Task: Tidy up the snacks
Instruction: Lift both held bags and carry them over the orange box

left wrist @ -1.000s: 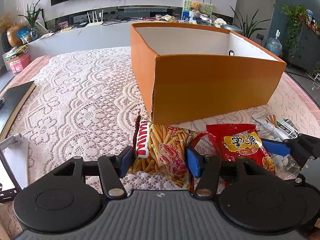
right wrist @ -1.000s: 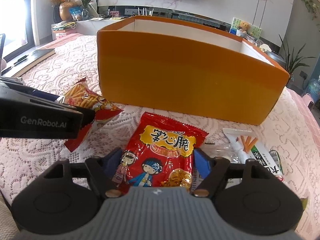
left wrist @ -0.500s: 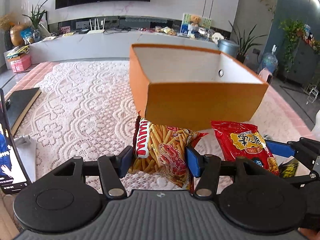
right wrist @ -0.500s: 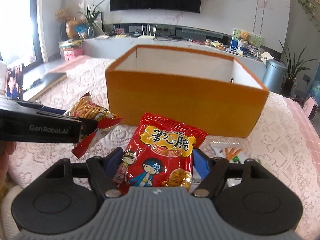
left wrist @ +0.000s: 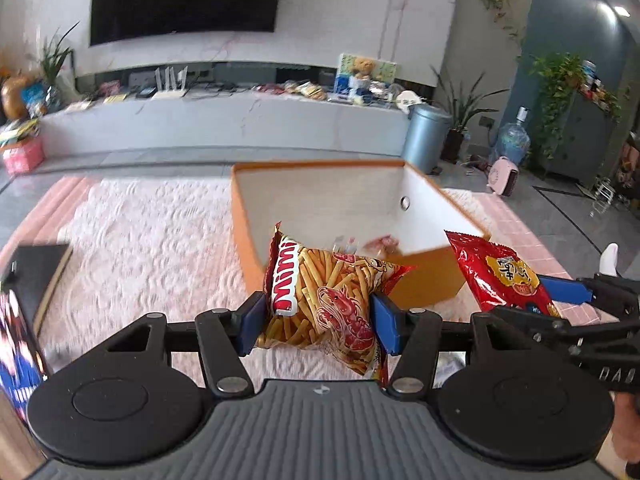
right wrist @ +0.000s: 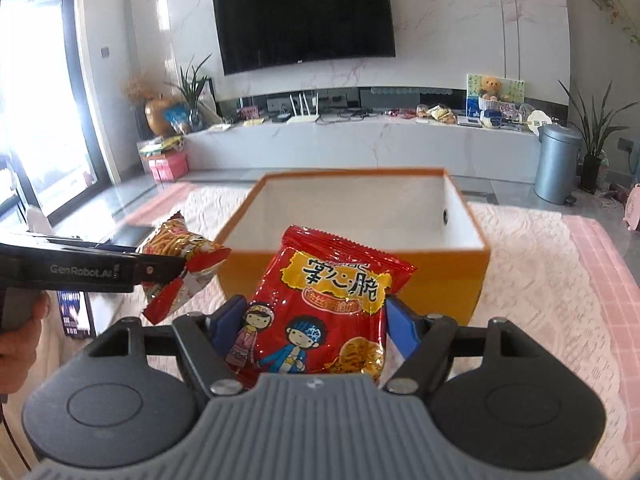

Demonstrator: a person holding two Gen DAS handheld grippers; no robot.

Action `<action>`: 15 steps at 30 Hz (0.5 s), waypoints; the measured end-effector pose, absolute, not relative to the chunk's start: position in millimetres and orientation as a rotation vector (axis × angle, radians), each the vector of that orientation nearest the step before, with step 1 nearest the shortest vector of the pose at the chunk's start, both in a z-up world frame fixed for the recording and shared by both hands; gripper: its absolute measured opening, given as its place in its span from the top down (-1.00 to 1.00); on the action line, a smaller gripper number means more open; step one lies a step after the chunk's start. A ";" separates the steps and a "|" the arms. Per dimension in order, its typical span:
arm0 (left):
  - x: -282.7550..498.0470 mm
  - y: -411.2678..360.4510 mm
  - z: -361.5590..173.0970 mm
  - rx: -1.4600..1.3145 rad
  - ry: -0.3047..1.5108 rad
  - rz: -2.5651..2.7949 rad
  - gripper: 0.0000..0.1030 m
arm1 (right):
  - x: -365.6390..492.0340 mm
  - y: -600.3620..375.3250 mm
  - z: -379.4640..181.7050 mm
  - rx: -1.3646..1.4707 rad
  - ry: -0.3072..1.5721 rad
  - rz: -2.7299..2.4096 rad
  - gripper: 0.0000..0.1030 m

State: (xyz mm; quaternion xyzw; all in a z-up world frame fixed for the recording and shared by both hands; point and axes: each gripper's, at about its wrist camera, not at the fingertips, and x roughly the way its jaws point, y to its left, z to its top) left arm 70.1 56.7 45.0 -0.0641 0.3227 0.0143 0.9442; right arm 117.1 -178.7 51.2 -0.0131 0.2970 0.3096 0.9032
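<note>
My left gripper [left wrist: 318, 322] is shut on an orange Mimi shrimp-stick bag [left wrist: 324, 300] and holds it in the air before the near left corner of the orange box [left wrist: 424, 284]. My right gripper [right wrist: 316, 330] is shut on a red crisp bag with cartoon children [right wrist: 328, 304], raised in front of the orange box [right wrist: 440, 280]. The box is open, white inside; a few packets lie at its bottom [left wrist: 380, 242]. The red bag [left wrist: 500, 276] shows at the right of the left wrist view; the Mimi bag [right wrist: 180, 256] shows at the left of the right wrist view.
The box stands on a white lace cloth [left wrist: 152, 232] over a pink table. A black book [left wrist: 36, 268] and a phone [left wrist: 16, 344] lie at the table's left edge. A low white cabinet [right wrist: 360, 140] and a TV [right wrist: 304, 12] stand behind.
Both grippers have lifted their bags off the cloth and risen, so I now look down into the box. The snacks left on the table have dropped out of view.
</note>
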 end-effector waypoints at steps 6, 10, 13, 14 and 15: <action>109.2 58.0 63.9 -0.110 0.681 0.001 -0.26 | 158.7 -191.3 75.2 0.064 0.648 0.674 -0.40; 137.5 55.2 67.4 -0.061 0.711 -0.004 -0.26 | 192.0 -193.3 82.9 0.123 0.680 0.682 -0.40; 158.6 51.9 64.9 -0.009 0.740 -0.008 -0.26 | 216.5 -188.3 85.1 0.153 0.710 0.681 -0.40; 166.9 50.6 63.2 0.010 0.748 -0.013 -0.26 | 224.2 -185.6 85.7 0.152 0.714 0.680 -0.40; 170.9 49.8 61.1 0.027 0.753 -0.019 -0.26 | 231.5 -181.4 85.6 0.145 0.716 0.680 -0.40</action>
